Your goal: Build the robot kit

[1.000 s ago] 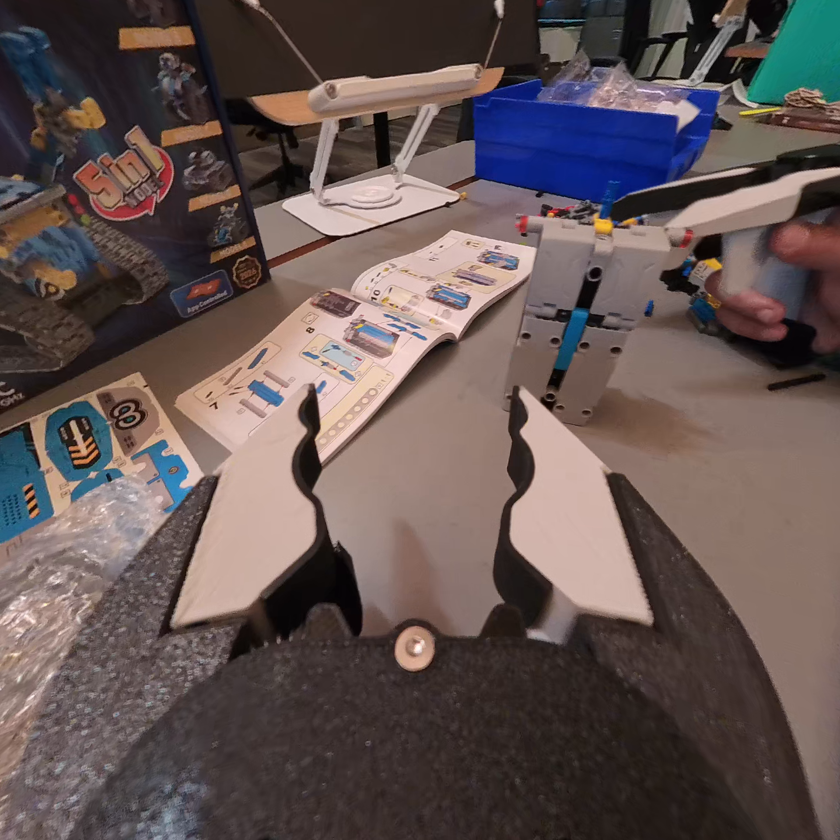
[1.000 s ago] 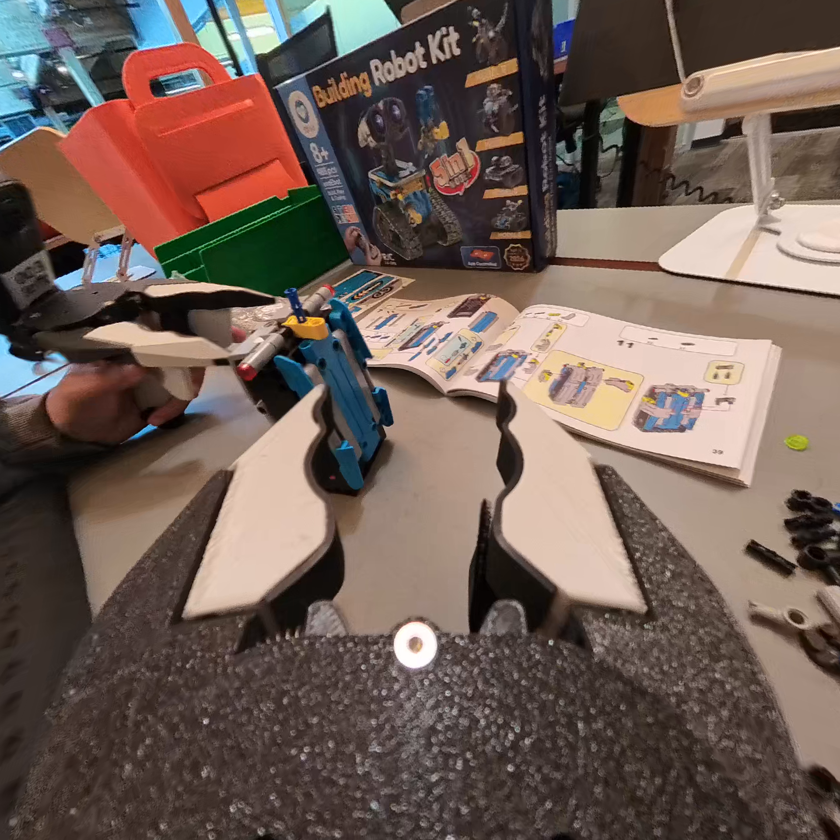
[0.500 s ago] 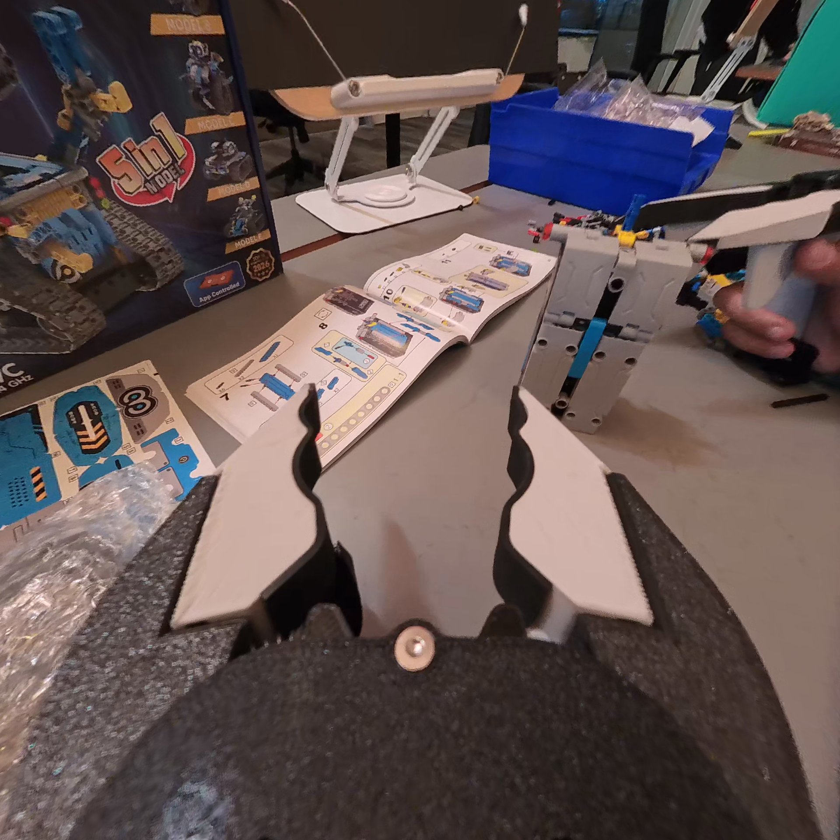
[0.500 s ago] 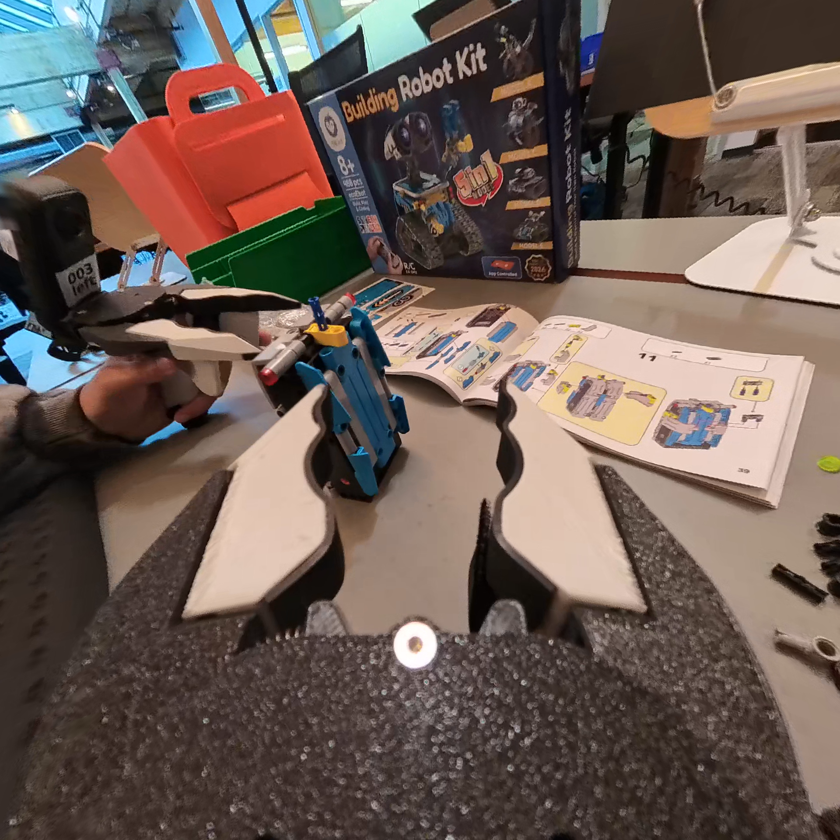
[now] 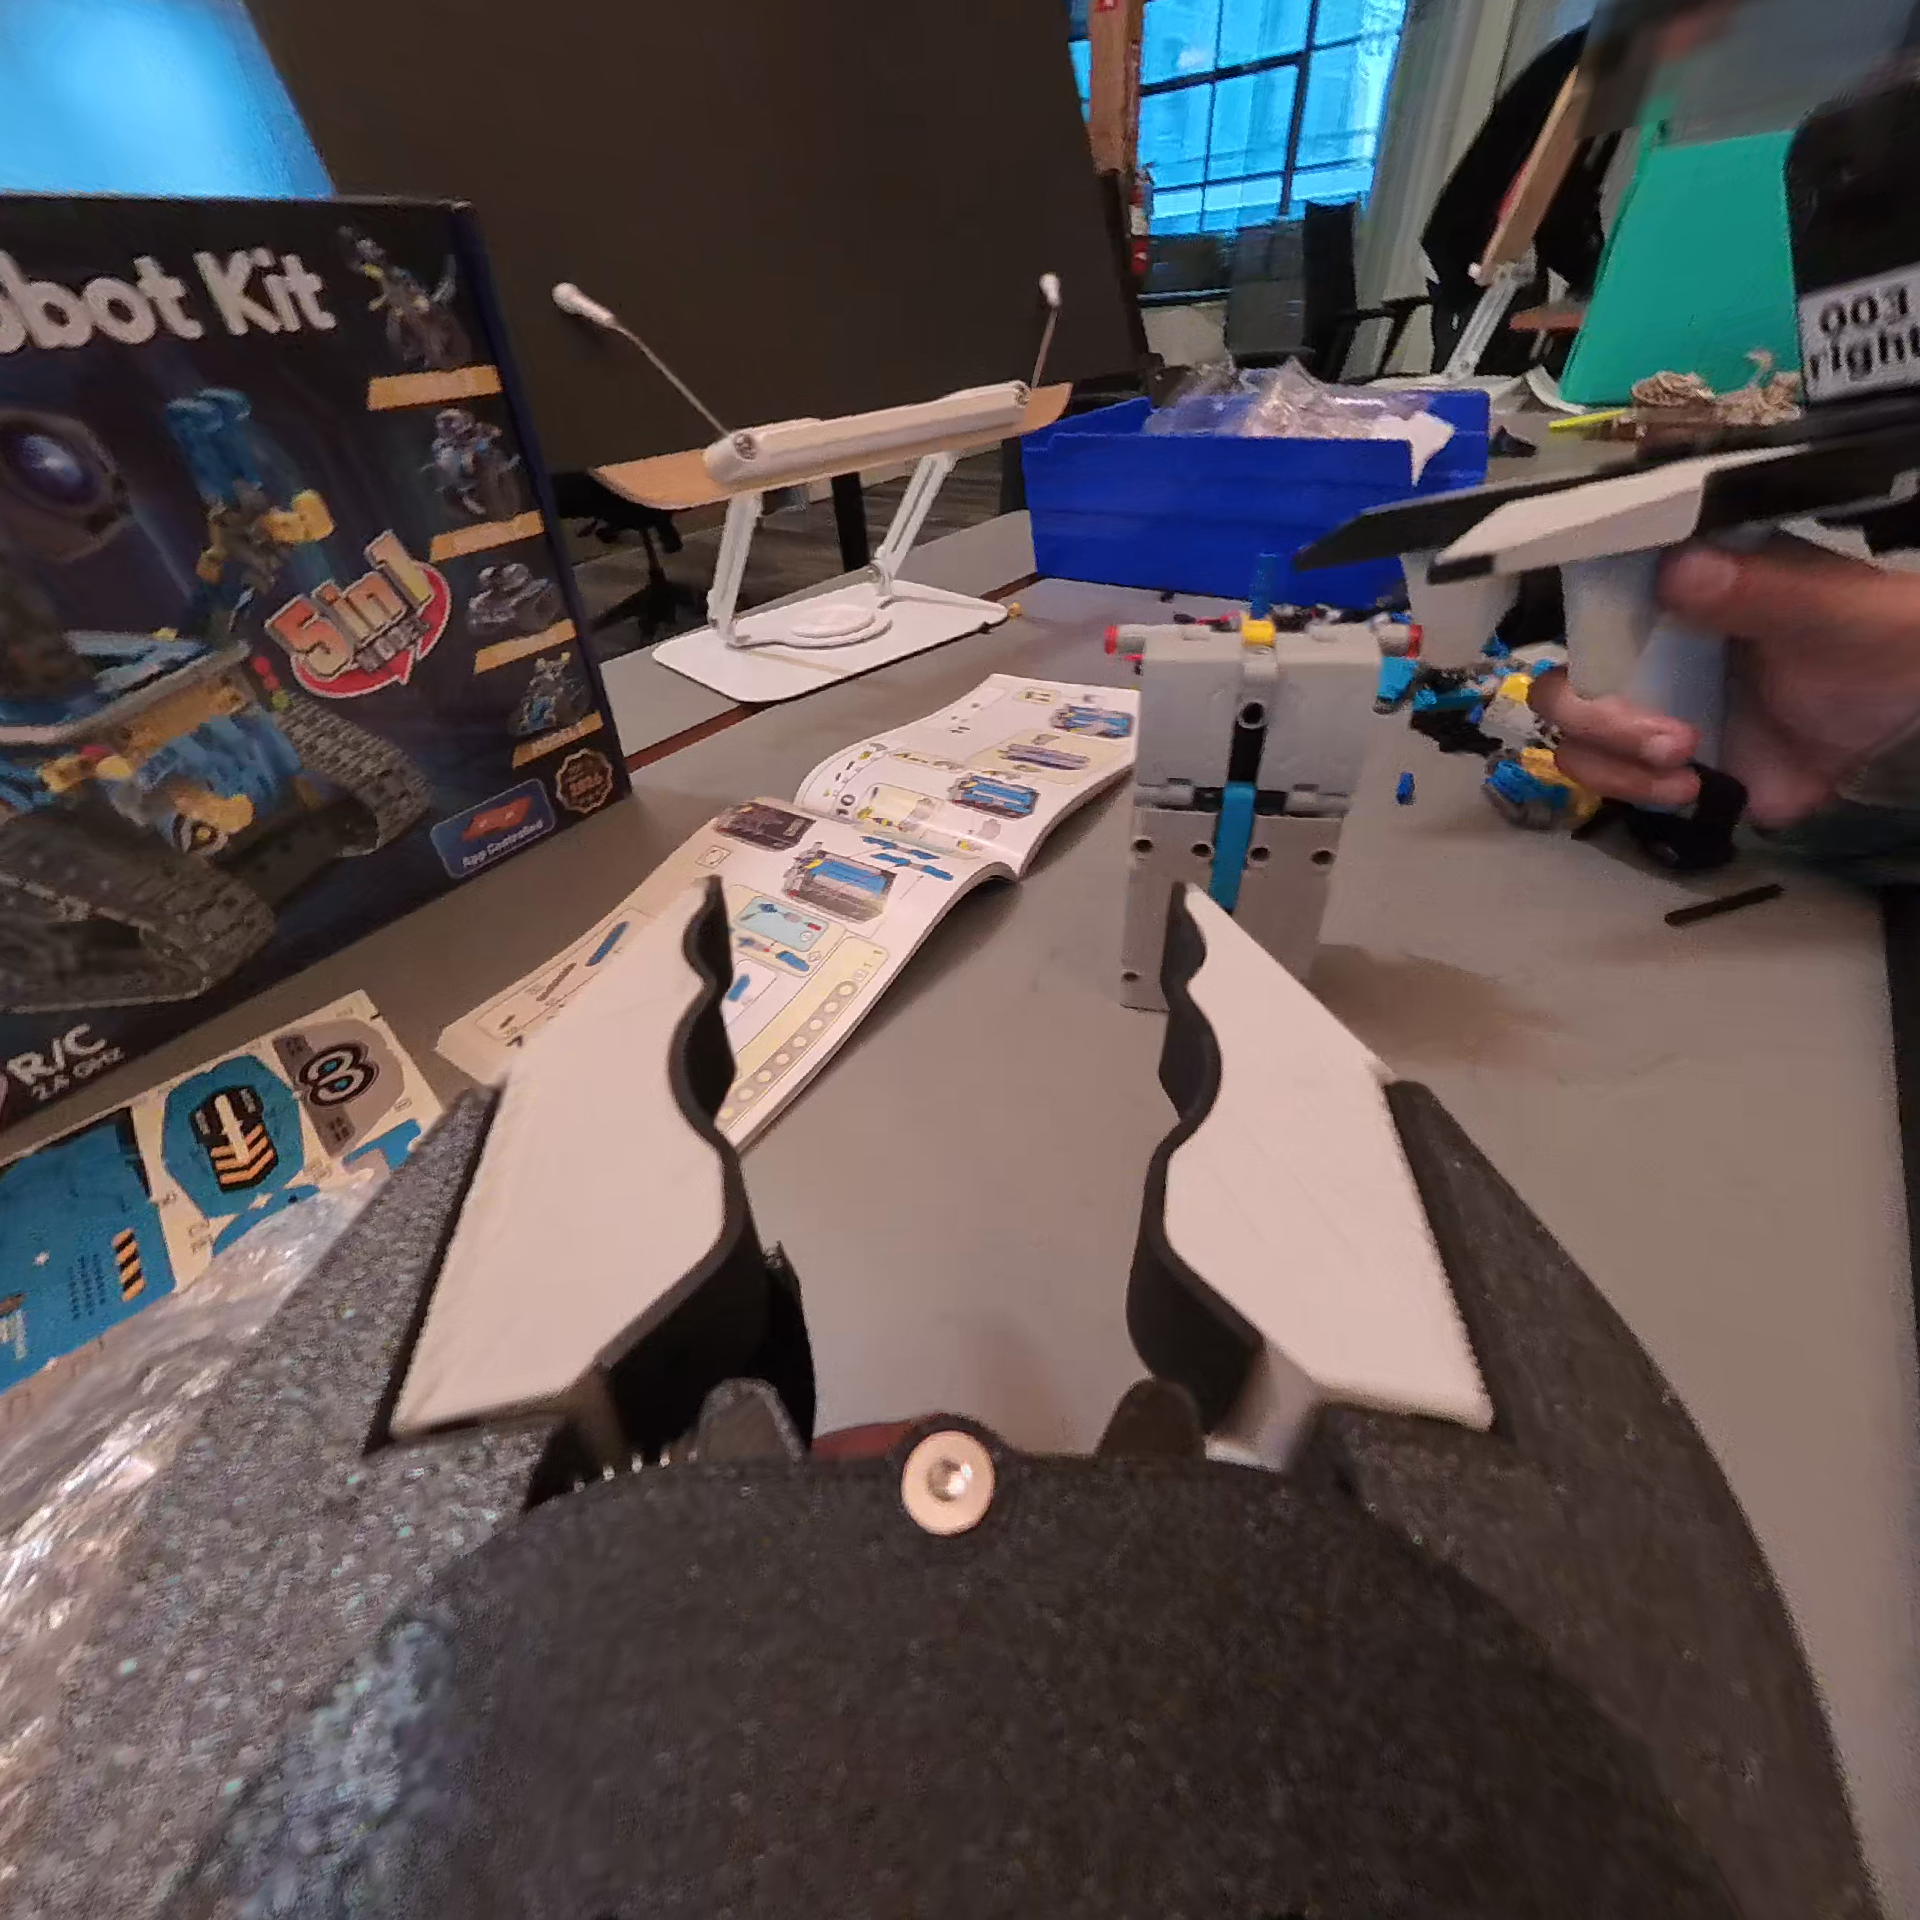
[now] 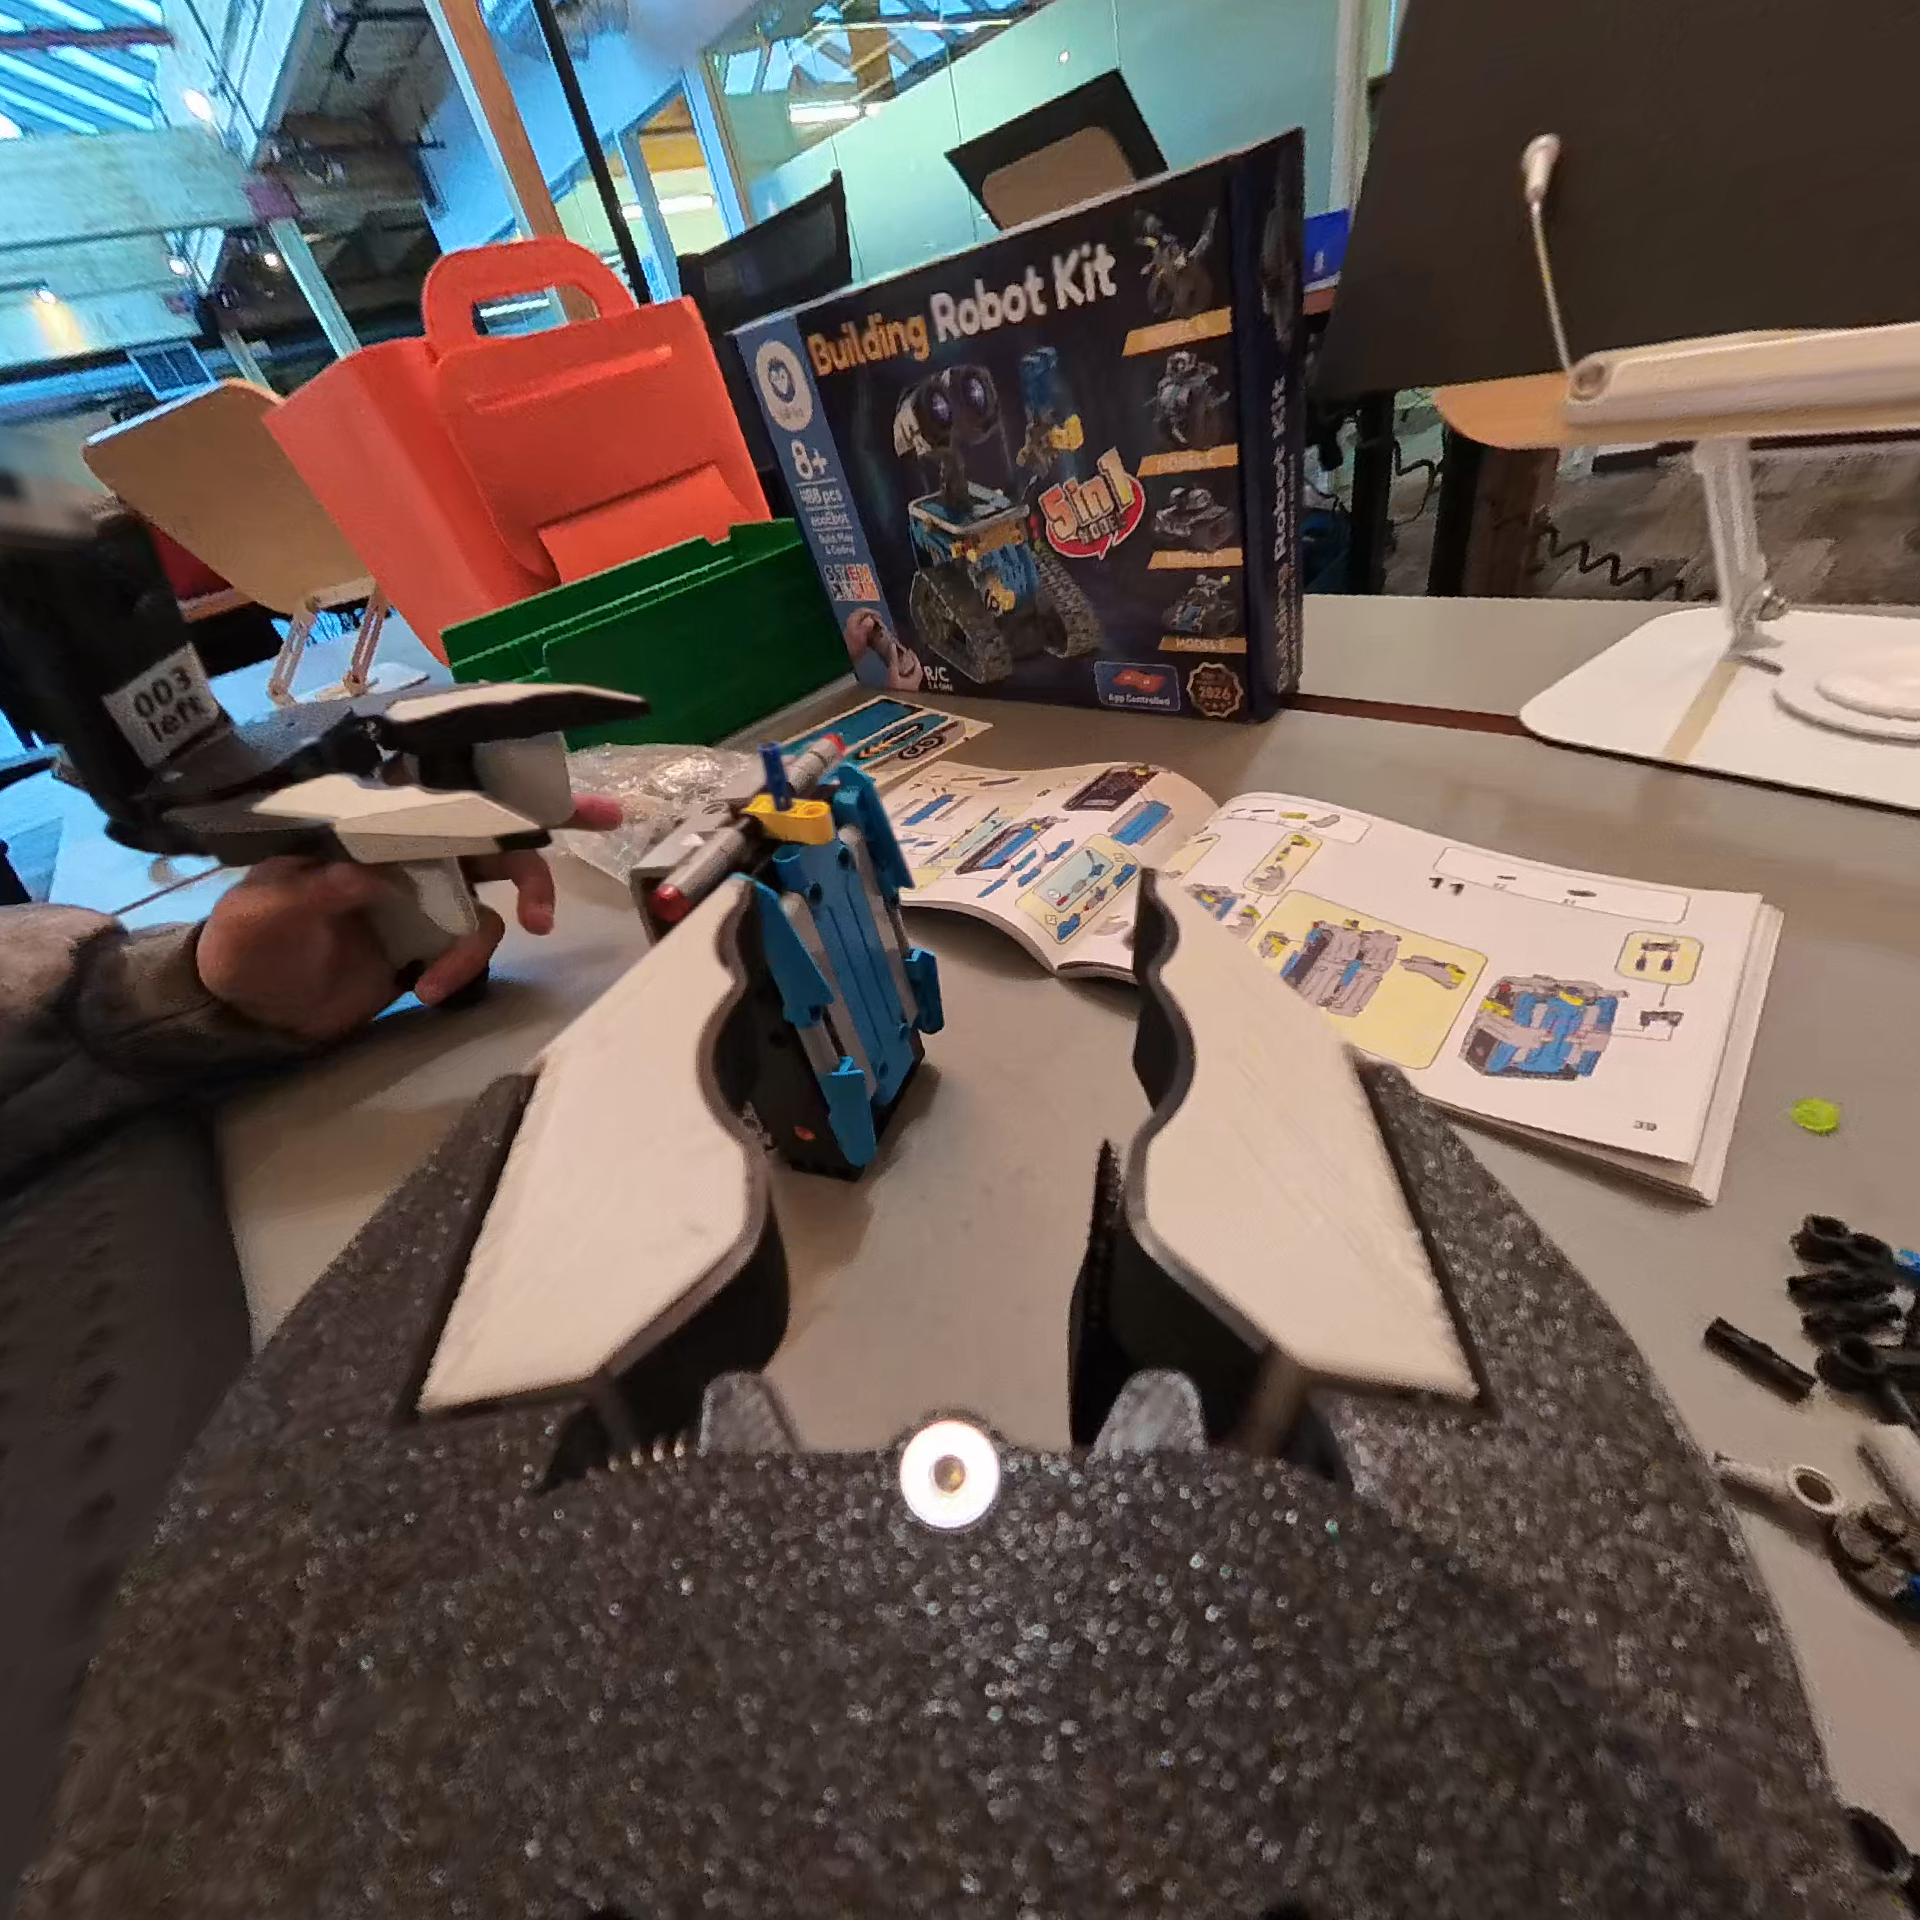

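The grey-and-blue brick-built block (image 5: 1236, 790) is standing upright on the grey table (image 5: 1558, 1091) beside the open instruction booklet (image 6: 1351, 935) — both the left gripper (image 5: 940, 935) and the right gripper (image 6: 935, 914) are hanging spread and empty near it. A sideways nudge from either finger is likely to be tipping it over.

Grey-and-blue brick model (image 5: 1236, 790), white fingers (image 5: 582, 1226), blue bin (image 5: 1195, 509), perhaps speckled grey table (image 5: 1558, 1091)

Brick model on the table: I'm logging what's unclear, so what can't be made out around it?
- Brick model: lower right corner hidden by a left tongs' finger, left wrist view.
- Brick model's left side: behind a right tongs' finger, right wrist view.
- Loose black parts: cut off by right edge, too small.
- Sticker sheet: cut off at left edge.
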A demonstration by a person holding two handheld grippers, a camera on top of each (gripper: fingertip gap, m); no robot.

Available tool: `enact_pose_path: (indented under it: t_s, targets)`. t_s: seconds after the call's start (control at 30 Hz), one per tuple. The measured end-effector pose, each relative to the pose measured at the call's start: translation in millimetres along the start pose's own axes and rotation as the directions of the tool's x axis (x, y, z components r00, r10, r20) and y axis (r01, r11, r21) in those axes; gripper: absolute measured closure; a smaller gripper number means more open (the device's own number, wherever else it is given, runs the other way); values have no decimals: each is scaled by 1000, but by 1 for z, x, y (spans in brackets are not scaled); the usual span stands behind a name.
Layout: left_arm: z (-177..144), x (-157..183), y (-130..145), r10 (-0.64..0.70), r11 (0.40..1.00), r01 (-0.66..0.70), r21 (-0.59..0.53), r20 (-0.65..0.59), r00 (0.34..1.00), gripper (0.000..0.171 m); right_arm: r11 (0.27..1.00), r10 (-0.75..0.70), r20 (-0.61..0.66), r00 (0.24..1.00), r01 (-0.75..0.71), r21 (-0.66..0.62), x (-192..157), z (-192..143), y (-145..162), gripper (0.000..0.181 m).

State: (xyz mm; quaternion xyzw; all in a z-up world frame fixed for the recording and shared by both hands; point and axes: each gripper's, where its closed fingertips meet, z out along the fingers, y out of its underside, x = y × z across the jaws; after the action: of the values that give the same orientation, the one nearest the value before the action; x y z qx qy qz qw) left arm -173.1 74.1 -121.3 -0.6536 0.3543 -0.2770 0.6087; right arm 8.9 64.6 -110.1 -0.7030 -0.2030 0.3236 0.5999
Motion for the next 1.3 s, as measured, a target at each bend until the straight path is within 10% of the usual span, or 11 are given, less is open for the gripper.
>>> enact_pose_path:
  t_s: [0.27,0.77,1.03,1.3]
  targets:
    - [7,17,8,202,978,-200,-60,43,978,92,998,-67,-7,998,67,-3,-8,-3,-3,114]
    - [45,21,25,33,980,-63,-190,-159,987,100,983,-106,-115,988,86,-161,0,1,23,117]
    - [23,6,-4,-1,1000,1,-1,-47,999,106,976,-108,-90,990,88,-199,-4,2,34,119]
    - [21,18,6,-71,995,62,-75,-134,988,111,974,-71,-136,988,40,-224,7,2,40,119]
